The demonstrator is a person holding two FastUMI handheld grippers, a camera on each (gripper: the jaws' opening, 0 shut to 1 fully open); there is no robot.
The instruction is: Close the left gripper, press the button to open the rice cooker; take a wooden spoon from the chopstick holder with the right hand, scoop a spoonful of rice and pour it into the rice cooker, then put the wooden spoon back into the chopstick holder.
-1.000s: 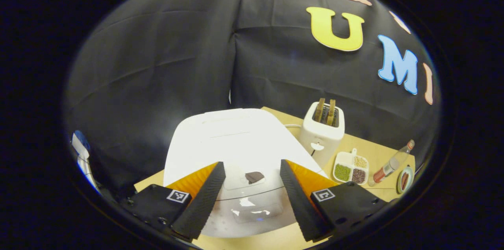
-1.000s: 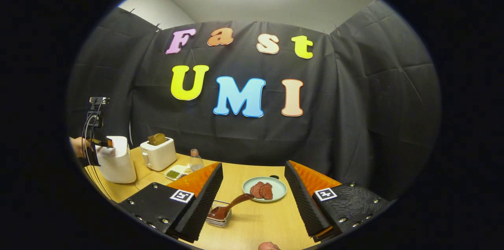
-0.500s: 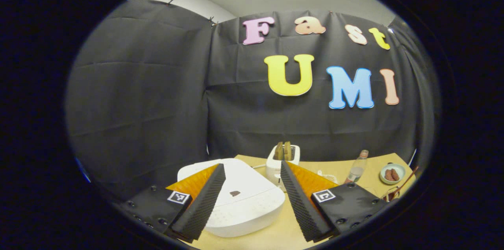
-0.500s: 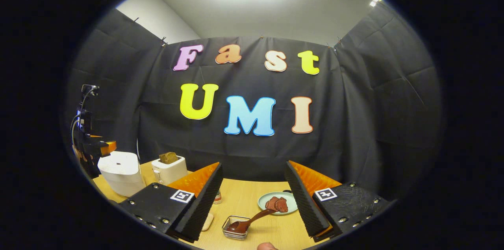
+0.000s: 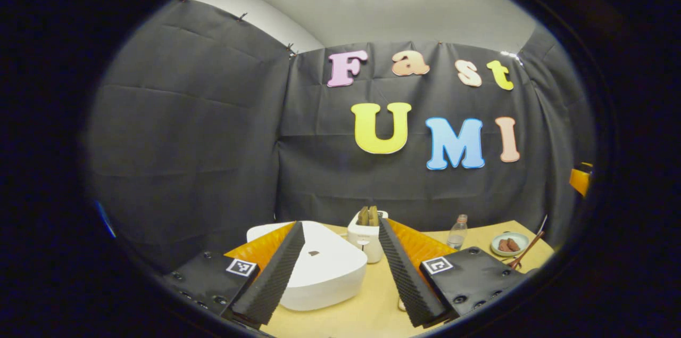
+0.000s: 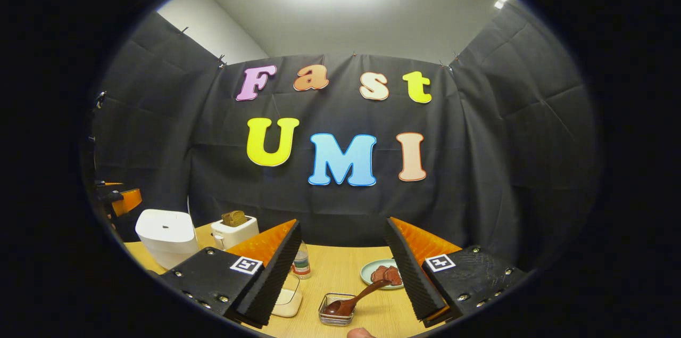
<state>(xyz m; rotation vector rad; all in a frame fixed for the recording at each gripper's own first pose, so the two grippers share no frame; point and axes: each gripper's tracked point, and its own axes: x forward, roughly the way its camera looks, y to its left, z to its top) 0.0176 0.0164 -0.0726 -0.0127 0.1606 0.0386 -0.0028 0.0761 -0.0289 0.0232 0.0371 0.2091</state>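
Observation:
The white rice cooker (image 5: 324, 269) stands with its lid down at the table's left end, just beyond my left gripper (image 5: 338, 316), which is open and holds nothing. In the right gripper view the rice cooker (image 6: 166, 234) is far off to the left. A dark wooden spoon (image 6: 355, 299) lies tilted in a small wire holder (image 6: 335, 314) directly ahead of my right gripper (image 6: 340, 321), which is open with nothing between its fingers. The spoon's handle (image 5: 526, 255) also pokes up at the far right of the left gripper view.
A white toaster (image 5: 366, 234) with bread stands behind the cooker. A clear bottle (image 6: 301, 263), a plate of meat slices (image 6: 384, 274) and a white divided dish (image 6: 290, 301) sit on the wooden table (image 6: 340, 274). A fingertip (image 6: 362, 333) shows at the bottom edge.
My left gripper has pulled back and tilted up from right over the cooker's lid; the cooker now looks smaller. The right gripper has tilted up and drawn back slightly. Both stay open.

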